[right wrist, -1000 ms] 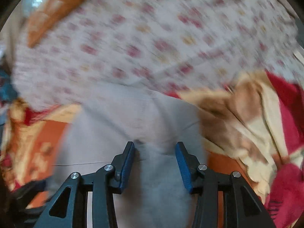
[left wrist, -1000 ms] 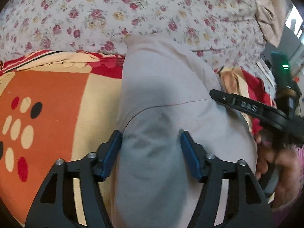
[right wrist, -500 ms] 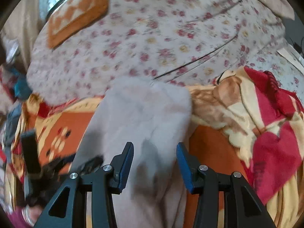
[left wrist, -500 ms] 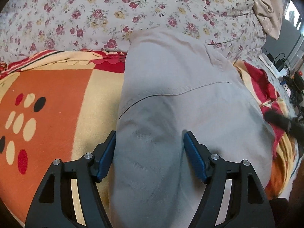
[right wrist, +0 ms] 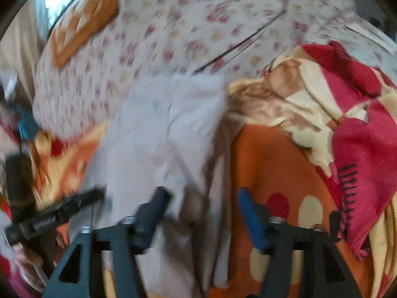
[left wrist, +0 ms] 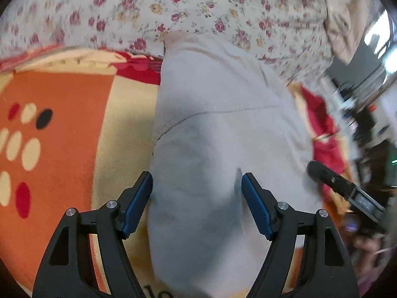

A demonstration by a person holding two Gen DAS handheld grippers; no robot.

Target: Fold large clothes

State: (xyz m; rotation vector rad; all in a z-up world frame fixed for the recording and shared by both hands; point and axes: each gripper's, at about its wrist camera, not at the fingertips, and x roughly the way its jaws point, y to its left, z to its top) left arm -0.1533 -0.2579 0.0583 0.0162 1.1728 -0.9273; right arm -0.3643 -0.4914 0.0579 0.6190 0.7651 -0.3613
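1. Grey cloth: the garment (left wrist: 218,134) lies folded in a long strip on the blanket (left wrist: 62,129), with its long axis running from the near edge away toward the sheet (left wrist: 198,2).
2. Its far end is squared off and overlaps the edge where the blanket meets the floral sheet; its near end runs out of view beneath the grippers.
3. A fold line or seam crosses the garment about midway, in the left wrist view.
4. The left gripper (left wrist: 197,198) has its blue pads spread wide over the garment. The left pad sits at the cloth's left edge and the right pad over its middle, with nothing pinched. Its jaws have just been opening a little.
5. The right gripper (right wrist: 201,213) is blurred, with its jaws standing wide apart. They have just been opening, and the garment's right edge (right wrist: 173,129) lies loose between them, with no grip on it.
6. The blanket is orange, cream and red, with oval spots, and is bunched up at the right (right wrist: 359,124).
7. Dark characters show on the blanket at the bottom of the left view, cut off by the frame; they cannot be read for sure.
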